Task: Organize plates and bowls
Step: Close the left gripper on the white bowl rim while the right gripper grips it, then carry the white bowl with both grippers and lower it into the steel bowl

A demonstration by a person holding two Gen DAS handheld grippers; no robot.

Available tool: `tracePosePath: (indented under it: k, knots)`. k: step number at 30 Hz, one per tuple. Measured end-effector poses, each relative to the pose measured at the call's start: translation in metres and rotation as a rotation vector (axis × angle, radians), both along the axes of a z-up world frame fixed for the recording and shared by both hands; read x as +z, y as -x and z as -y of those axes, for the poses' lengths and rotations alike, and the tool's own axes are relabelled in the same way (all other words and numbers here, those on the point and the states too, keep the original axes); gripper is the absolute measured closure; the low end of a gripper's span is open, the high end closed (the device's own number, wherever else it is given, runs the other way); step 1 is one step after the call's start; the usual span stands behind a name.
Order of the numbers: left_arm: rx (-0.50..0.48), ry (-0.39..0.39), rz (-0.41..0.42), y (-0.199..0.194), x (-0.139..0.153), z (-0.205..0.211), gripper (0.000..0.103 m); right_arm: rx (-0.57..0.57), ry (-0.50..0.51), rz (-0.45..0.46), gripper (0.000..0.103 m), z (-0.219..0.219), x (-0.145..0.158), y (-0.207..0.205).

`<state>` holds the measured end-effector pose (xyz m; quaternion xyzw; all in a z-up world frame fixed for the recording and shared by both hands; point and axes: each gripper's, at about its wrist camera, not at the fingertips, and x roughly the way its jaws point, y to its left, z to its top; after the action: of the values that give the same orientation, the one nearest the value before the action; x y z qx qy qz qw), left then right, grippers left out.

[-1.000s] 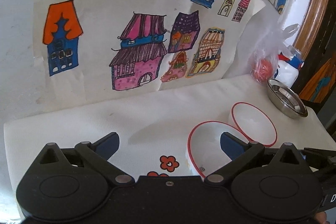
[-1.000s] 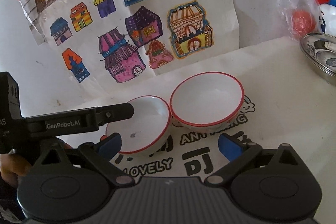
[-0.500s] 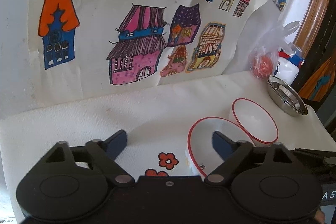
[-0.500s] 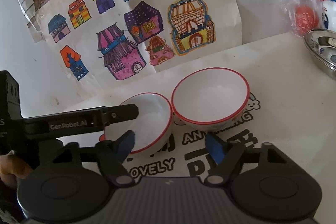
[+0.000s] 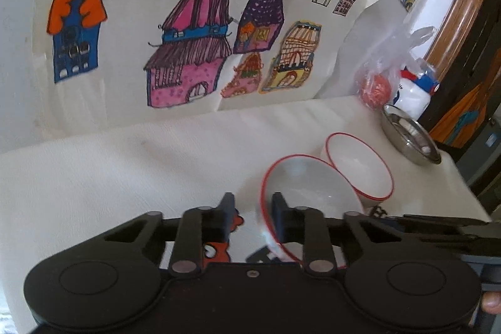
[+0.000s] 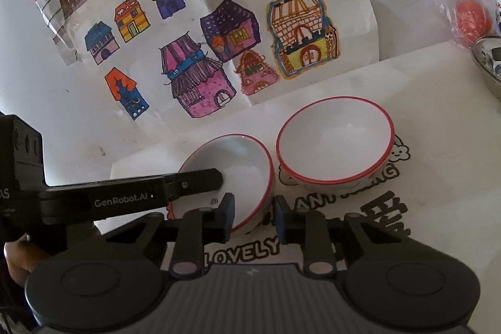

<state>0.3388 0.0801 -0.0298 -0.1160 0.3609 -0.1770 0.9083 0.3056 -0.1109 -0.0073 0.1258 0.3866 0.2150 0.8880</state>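
Two white bowls with red rims stand side by side on a printed tablecloth (image 6: 438, 115). The left bowl (image 5: 313, 187) (image 6: 238, 165) is tilted. My left gripper (image 5: 253, 208) is shut on its near rim, one finger inside and one outside; that gripper's black finger (image 6: 194, 180) lies across the bowl in the right wrist view. My right gripper (image 6: 253, 208) is shut on the same bowl's right rim, and its body (image 5: 438, 224) shows at the right of the left wrist view. The second bowl (image 5: 360, 168) (image 6: 335, 143) sits upright just to the right, almost touching.
A steel bowl (image 5: 410, 140) (image 6: 488, 61) stands at the table's far right corner. Behind it are a plastic bag with a red thing (image 5: 375, 86) and a white bottle (image 5: 413, 89). Paper house drawings (image 5: 188, 52) cover the wall behind. A hand (image 6: 15, 252) holds the left gripper.
Both grippers went from wide open to shut, each on the left bowl's rim. That bowl has tipped up from lying flat. The second bowl has not moved.
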Motion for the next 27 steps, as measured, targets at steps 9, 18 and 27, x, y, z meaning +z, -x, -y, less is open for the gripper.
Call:
tracePosePath:
  k: [9,18,27]
  knots:
    - [0.015,-0.004,0.03,0.017,0.017,0.009,0.093,-0.018,0.023,0.015,0.087,0.003,0.011,0.013]
    - [0.011,-0.025,0.115,0.061,0.054,0.015,0.093,-0.01,0.017,0.093,0.087,0.013,0.045,0.051]
    - [0.001,-0.046,0.118,0.119,0.071,0.021,0.092,0.022,0.033,0.115,0.087,0.022,0.061,0.104]
